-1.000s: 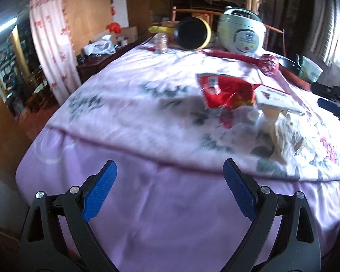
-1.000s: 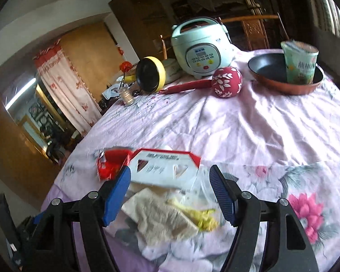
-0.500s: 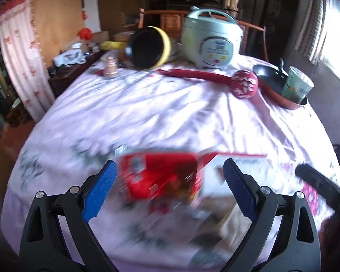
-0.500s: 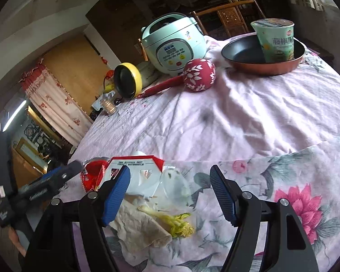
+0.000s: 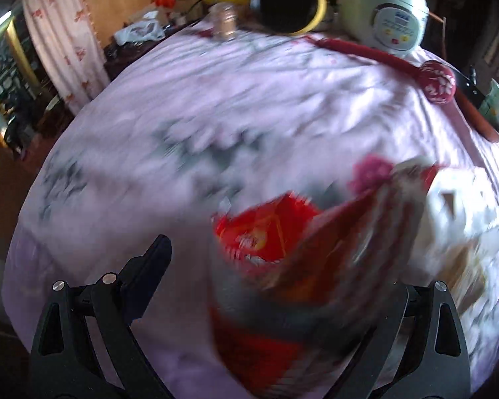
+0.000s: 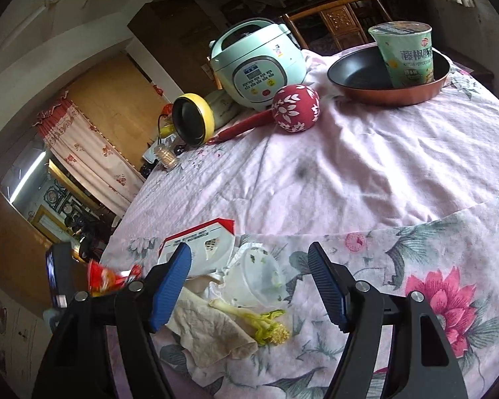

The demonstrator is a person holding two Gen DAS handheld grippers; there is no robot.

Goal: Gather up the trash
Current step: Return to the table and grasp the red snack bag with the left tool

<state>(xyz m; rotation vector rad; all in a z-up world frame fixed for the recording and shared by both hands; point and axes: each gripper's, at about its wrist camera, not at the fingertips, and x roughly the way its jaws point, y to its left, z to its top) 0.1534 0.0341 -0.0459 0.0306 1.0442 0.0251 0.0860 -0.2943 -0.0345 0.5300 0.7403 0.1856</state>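
Observation:
A red snack bag (image 5: pixel 266 242) fills the gap of my left gripper (image 5: pixel 252 249), blurred and close to the lens. It hides the right finger, while the left finger (image 5: pixel 156 262) stands clear of it, so the jaws are wide apart. The right wrist view shows the same bag (image 6: pixel 106 276) beside the left gripper (image 6: pixel 58 272) at the table's left edge. My right gripper (image 6: pixel 249 252) hangs open over a pile of trash. In the pile are a clear plastic cup (image 6: pixel 259 276), a crumpled tissue (image 6: pixel 209 329), a vegetable stalk (image 6: pixel 259 322) and a white carton with a red edge (image 6: pixel 202 236).
On the pink flowered tablecloth (image 6: pixel 365 173) stand a pale green rice cooker (image 6: pixel 259 63) and a copper pan (image 6: pixel 382 94) holding a noodle cup (image 6: pixel 405 53). A red ball-headed stick (image 6: pixel 296 108), a yellow-rimmed pan (image 6: pixel 192 119) and a small jar (image 6: pixel 166 158) lie further back.
My left gripper has swung forward and down over the table to the red bag, which now sits large between its fingers. The right gripper has hardly moved, only tilted a little.

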